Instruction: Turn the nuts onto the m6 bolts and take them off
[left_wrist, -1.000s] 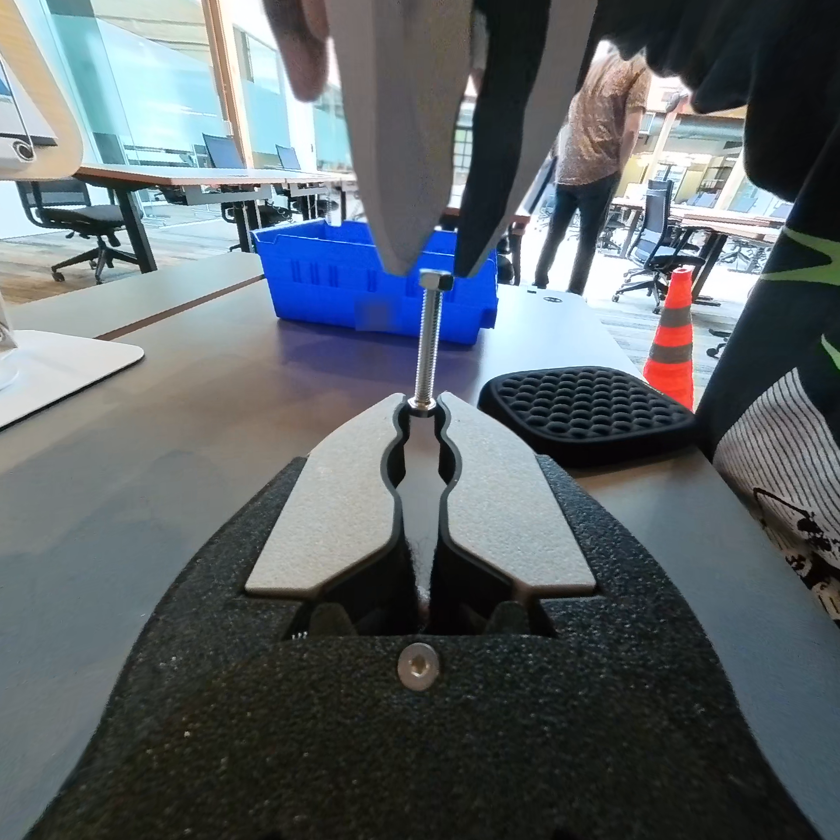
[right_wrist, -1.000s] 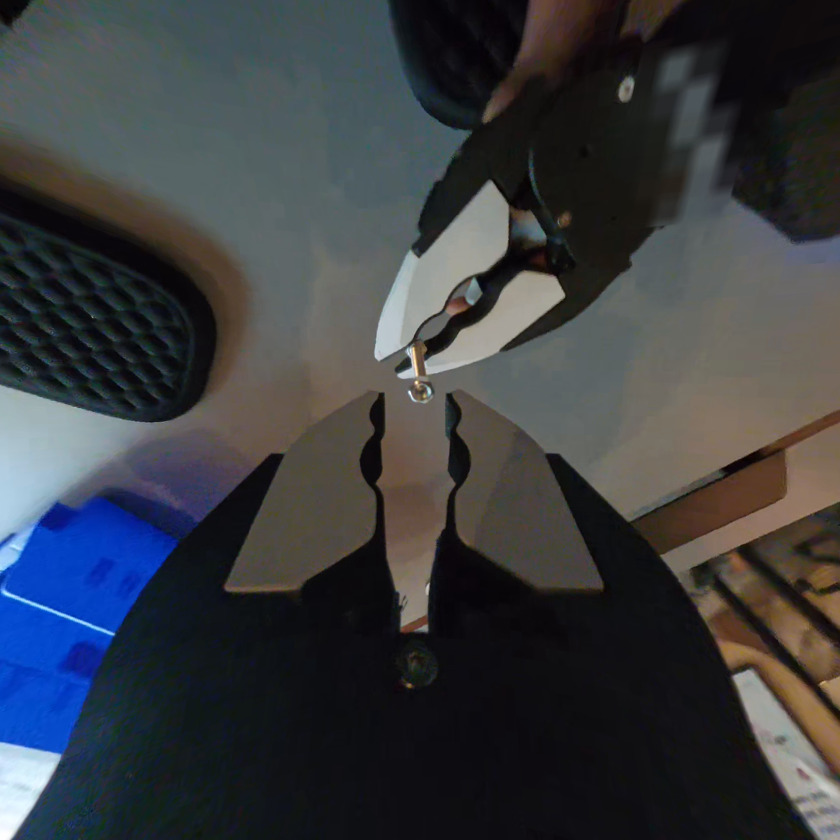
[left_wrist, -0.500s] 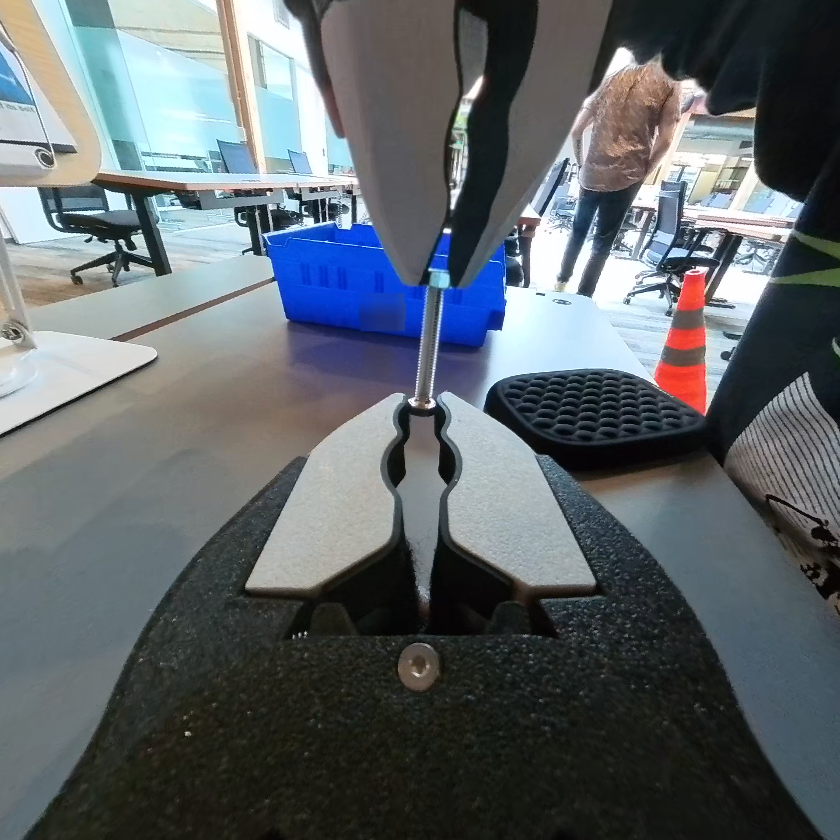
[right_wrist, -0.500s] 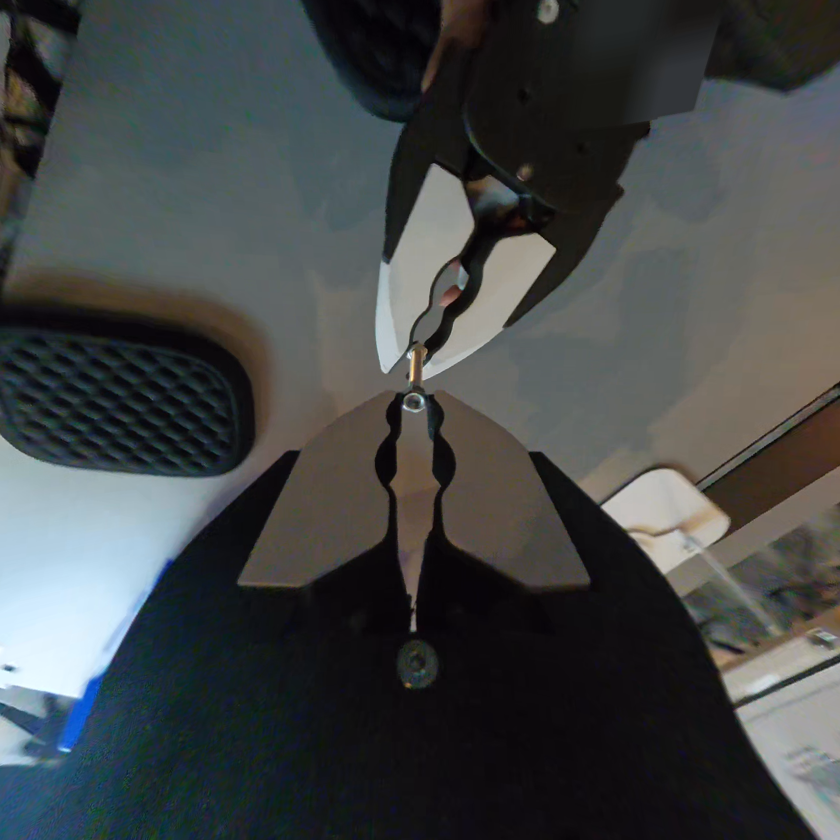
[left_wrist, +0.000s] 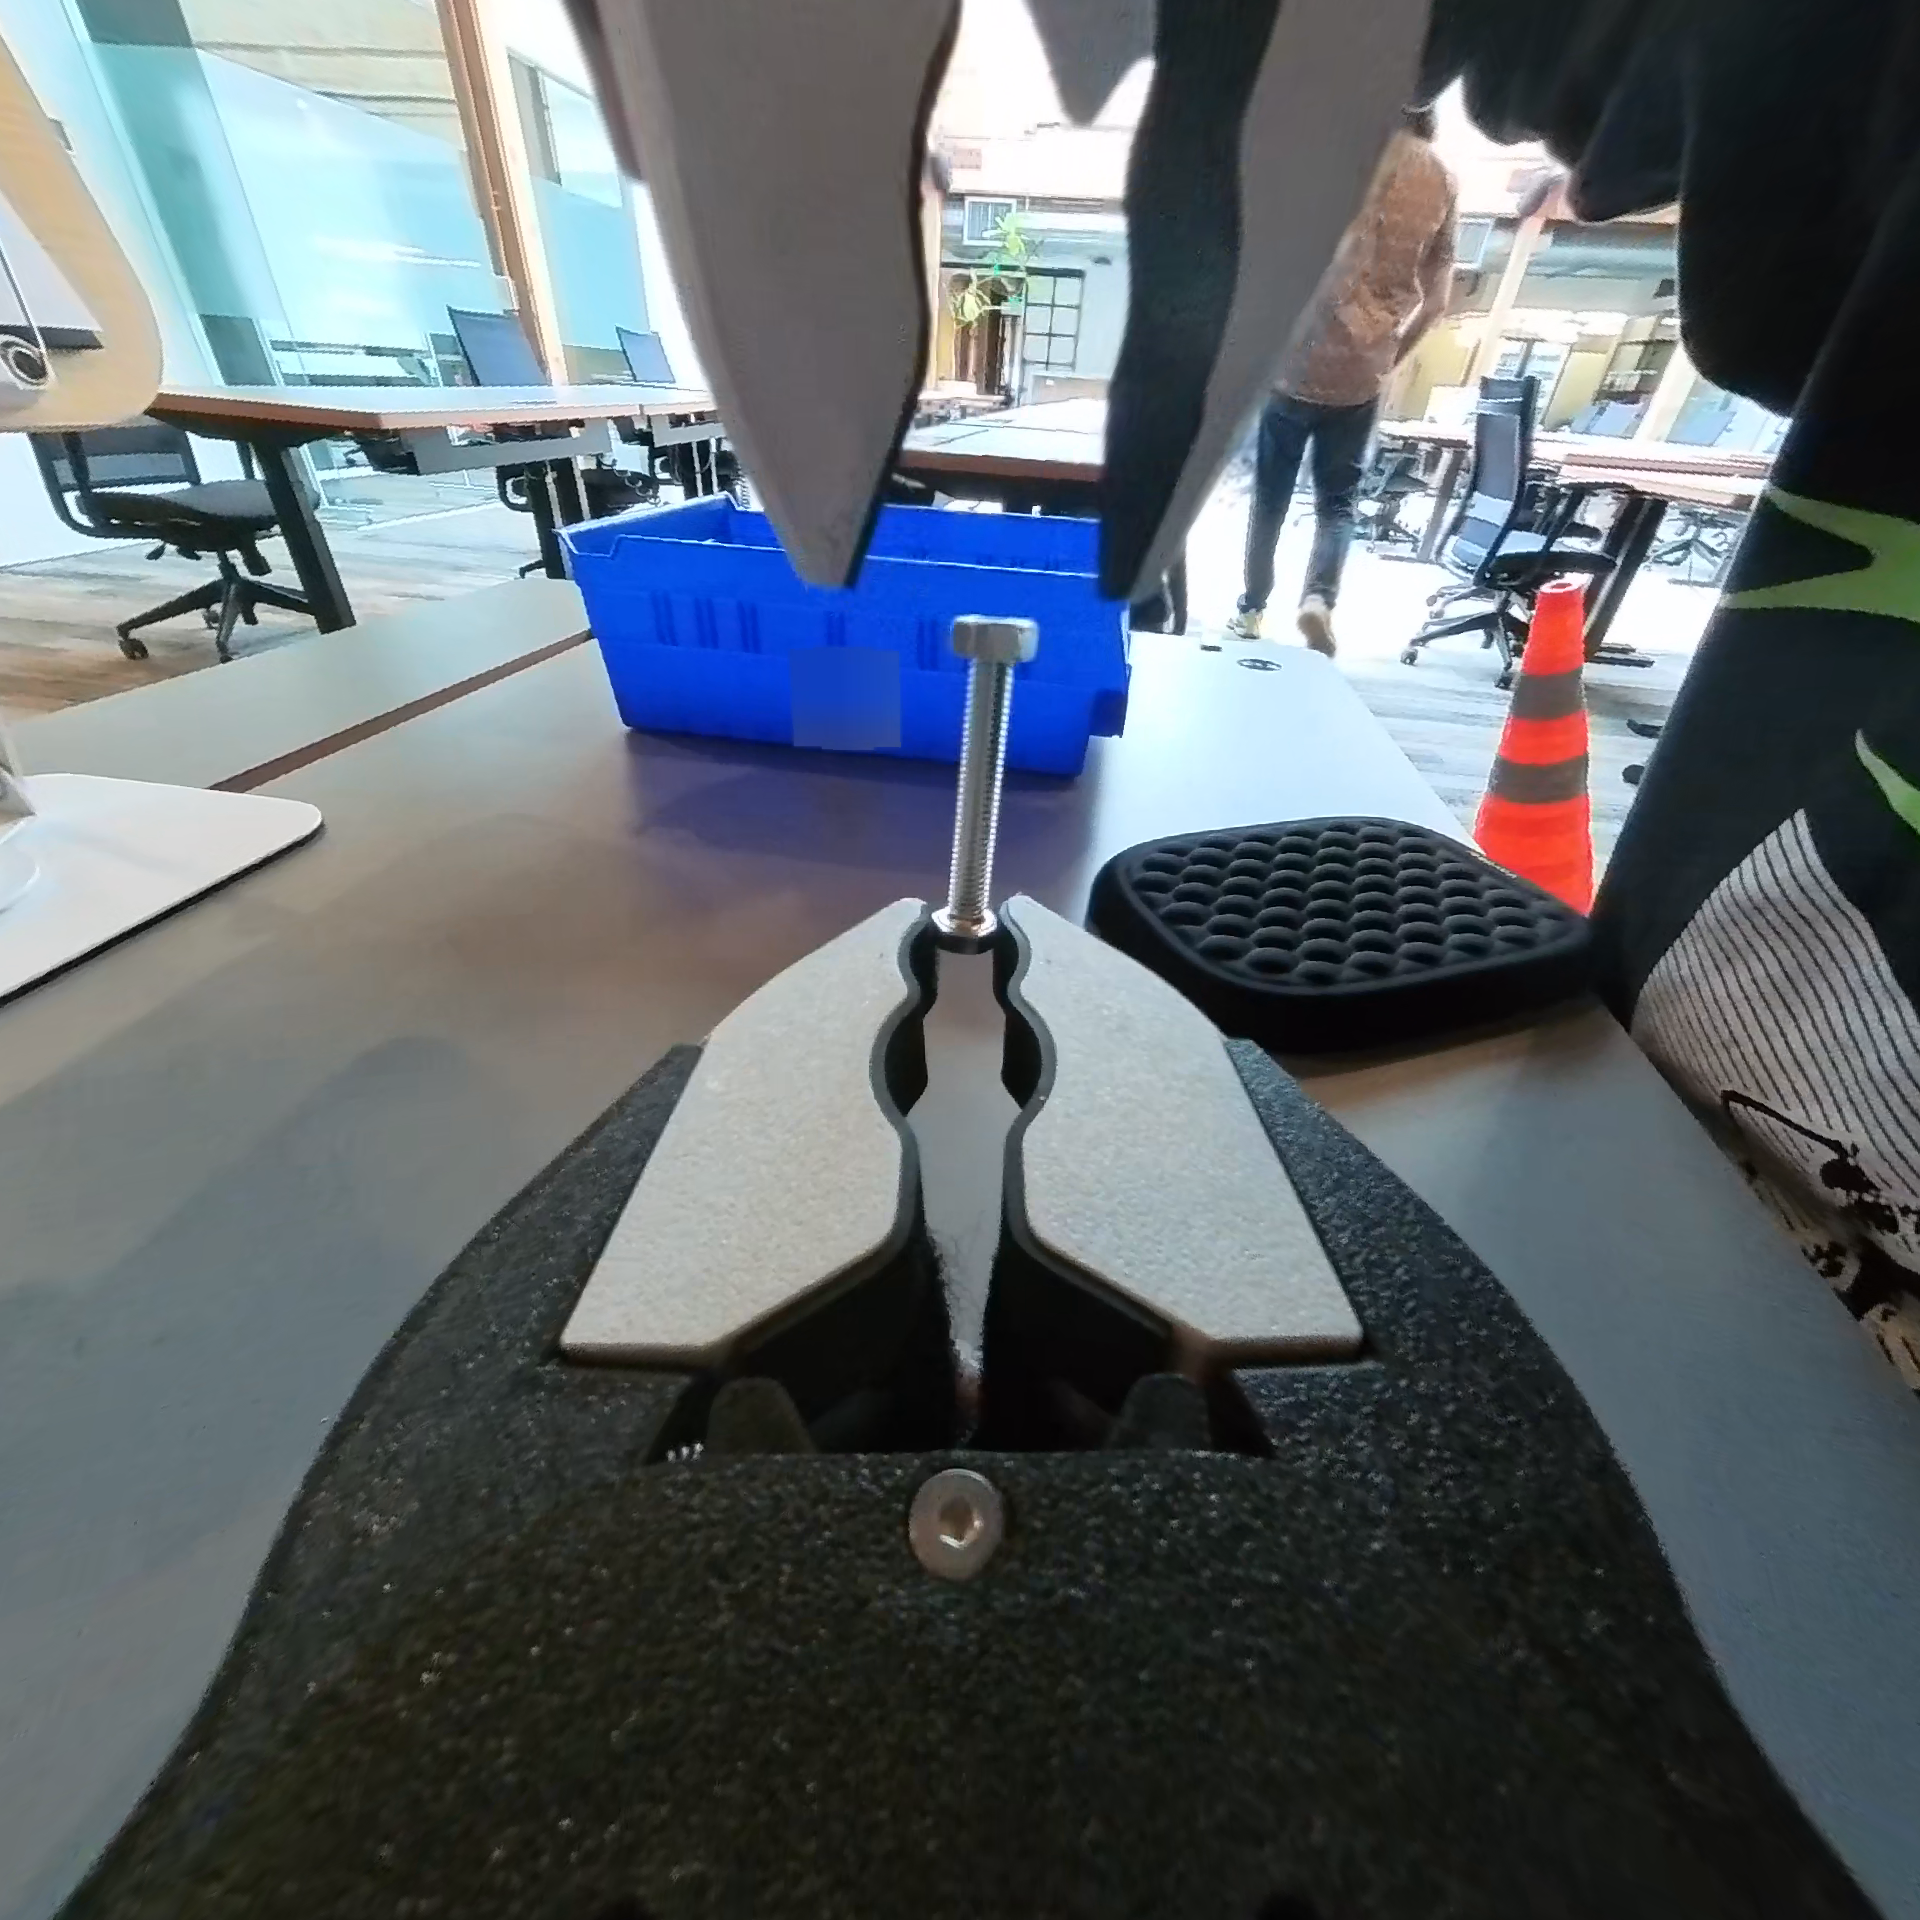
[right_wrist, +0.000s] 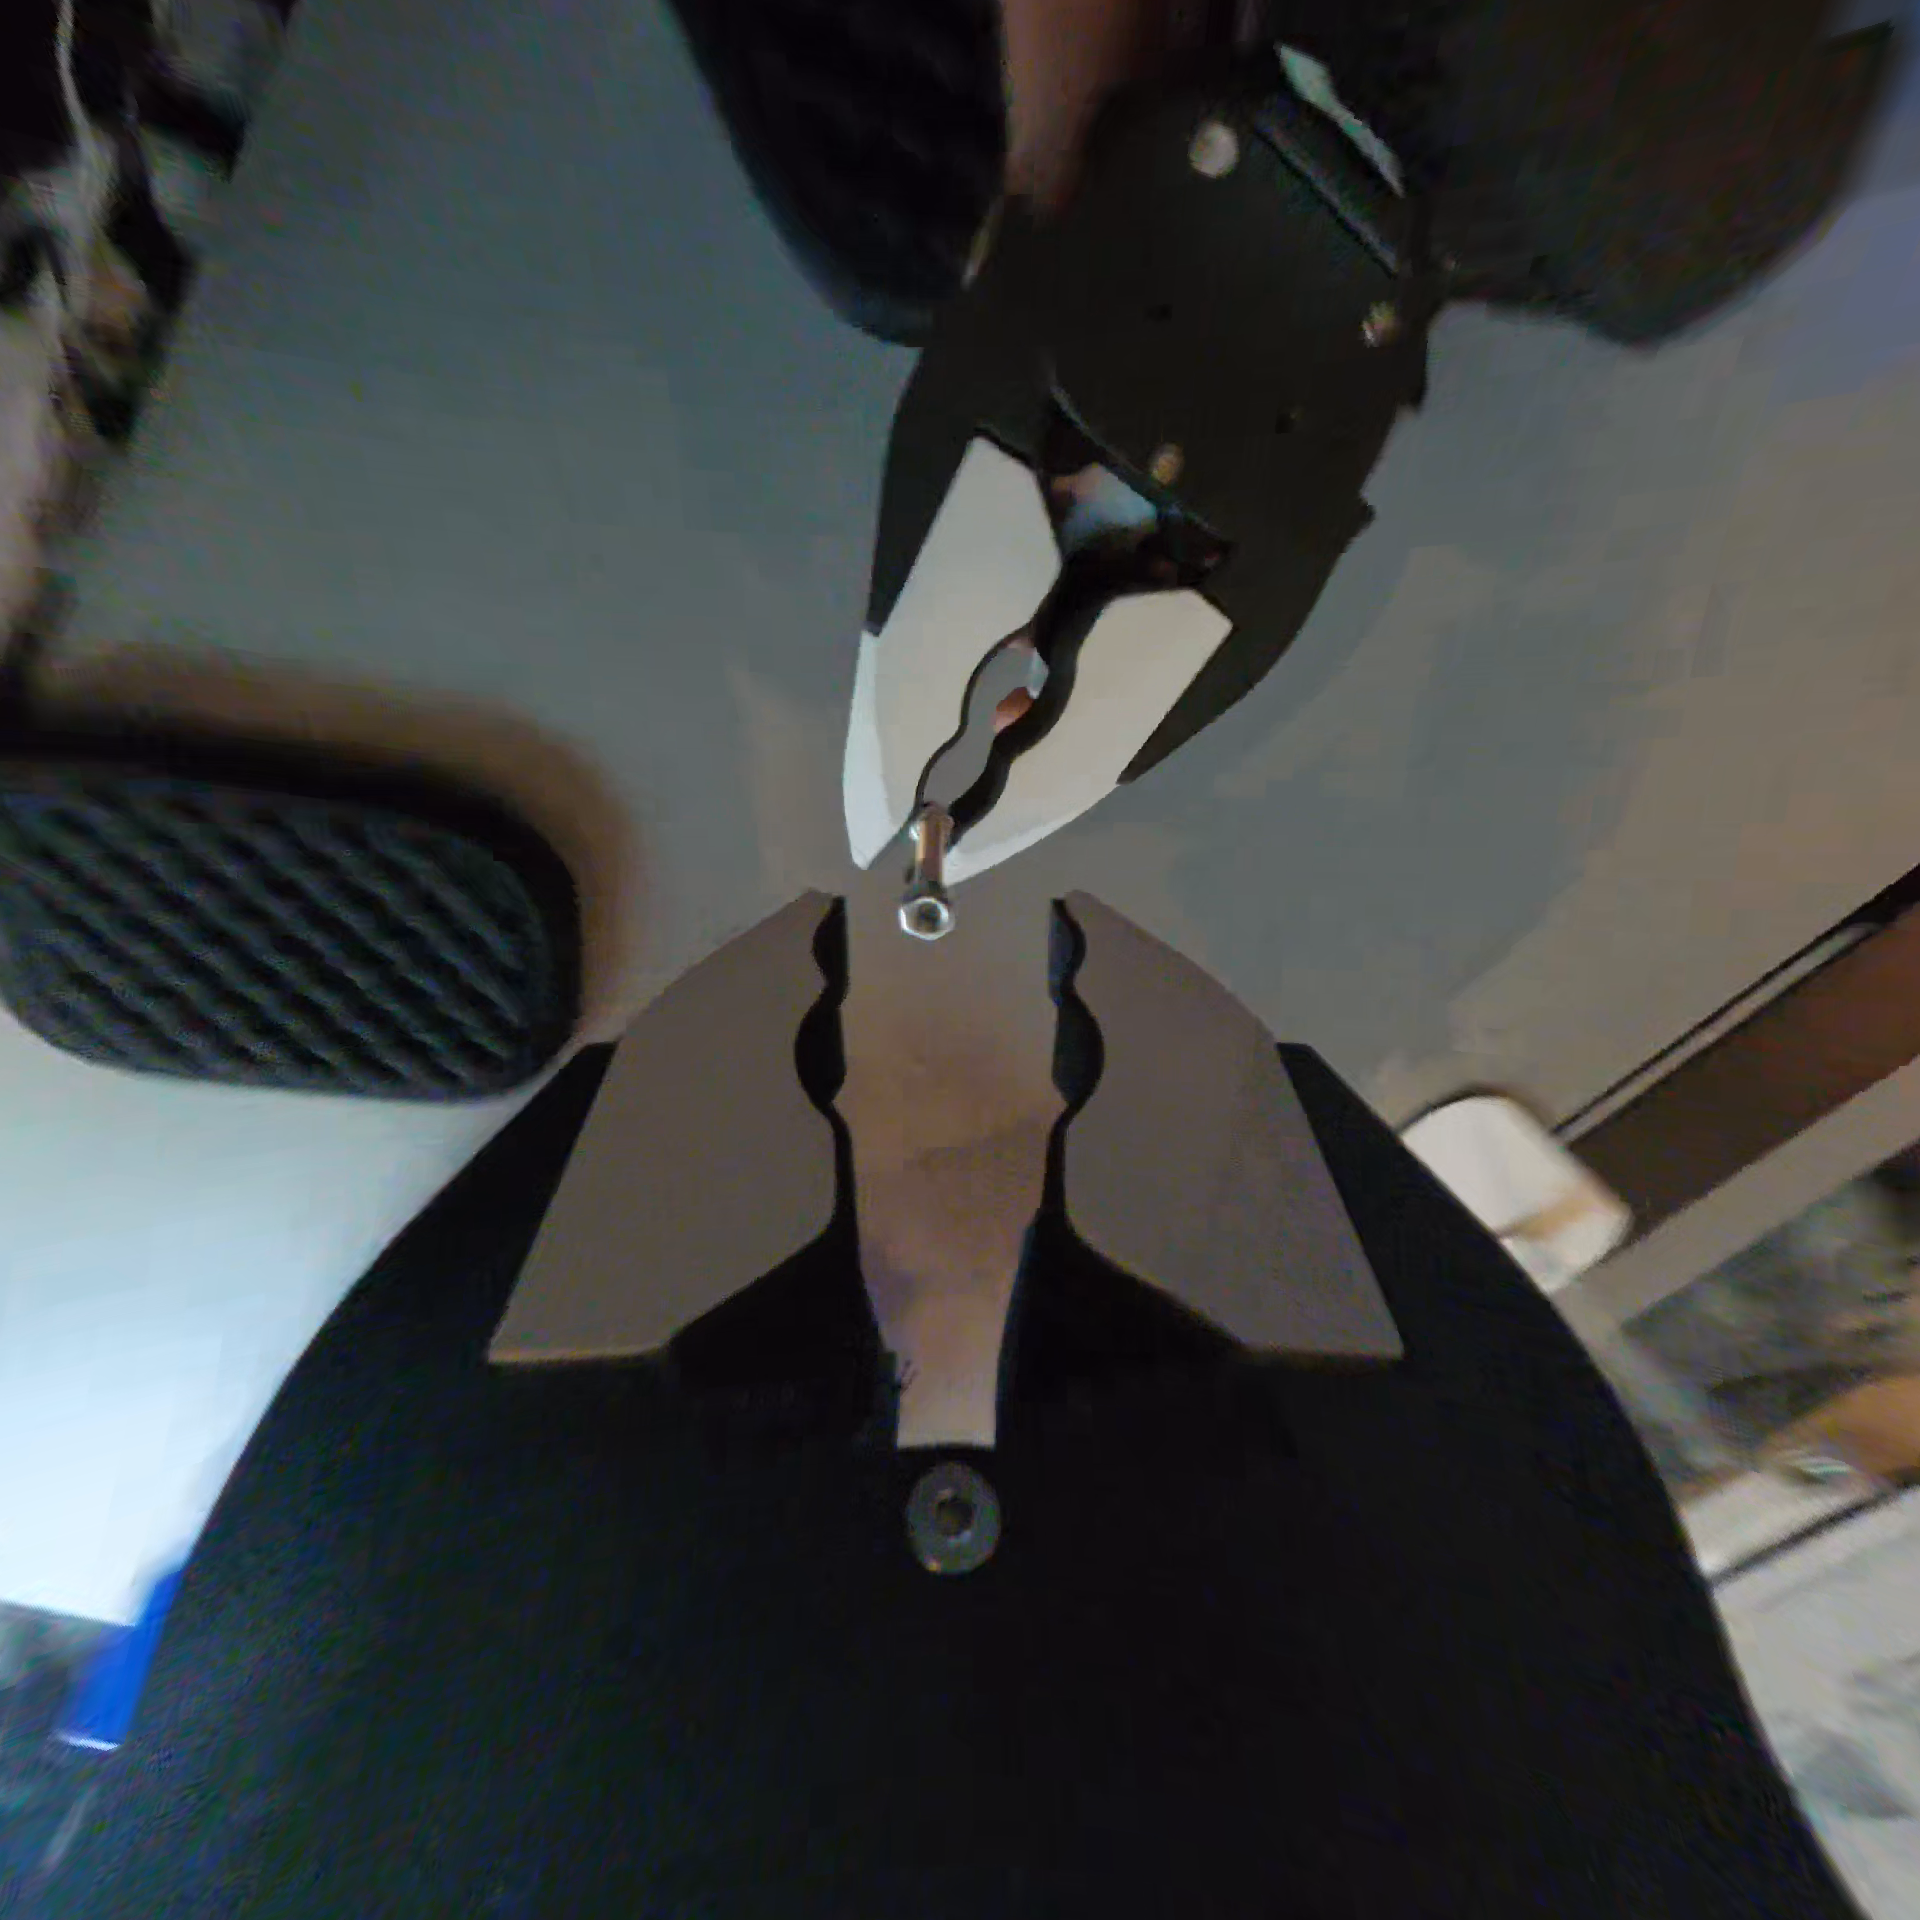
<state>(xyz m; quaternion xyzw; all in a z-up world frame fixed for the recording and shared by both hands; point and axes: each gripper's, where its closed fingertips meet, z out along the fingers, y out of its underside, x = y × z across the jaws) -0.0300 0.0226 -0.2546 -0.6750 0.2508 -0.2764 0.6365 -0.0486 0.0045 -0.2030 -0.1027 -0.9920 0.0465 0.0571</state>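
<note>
Two grippers, one bolt between them. Far left of the left wrist view: a white stand base (left_wrist: 125, 862) on the grey table (left_wrist: 416, 935), well clear of the action. Further along, a blue bin (left_wrist: 727, 665) at the back of the table. Then centre stage: left gripper (left_wrist: 971, 920) clamped tight at its very tips on the nut (left_wrist: 971, 925), the bolt (left_wrist: 982, 769) rising out of it, long axis near upright, head (left_wrist: 994, 636) on top and free. Directly above that head, the right gripper (left_wrist: 971, 582), fingers spread wide, one tip either side and both clear of the head. Nothing held there.

Confirmed from the right wrist view: right gripper (right_wrist: 945, 914) looking straight down the bolt's axis, head (right_wrist: 925, 916) sitting in the open gap, nearer the left fingertip (right_wrist: 800, 935) than the right, touching neither.

So the whole next move likely hangs on one line-up: head slightly off-centre in the gap, axis pointing straight into the open fingers. A small shift sideways, a close on the head, then another turn, by the look of it.

Off to the right: a black honeycomb pad (left_wrist: 1340, 935) just beside the left gripper, an orange cone (left_wrist: 1543, 748) on the floor beyond.
</note>
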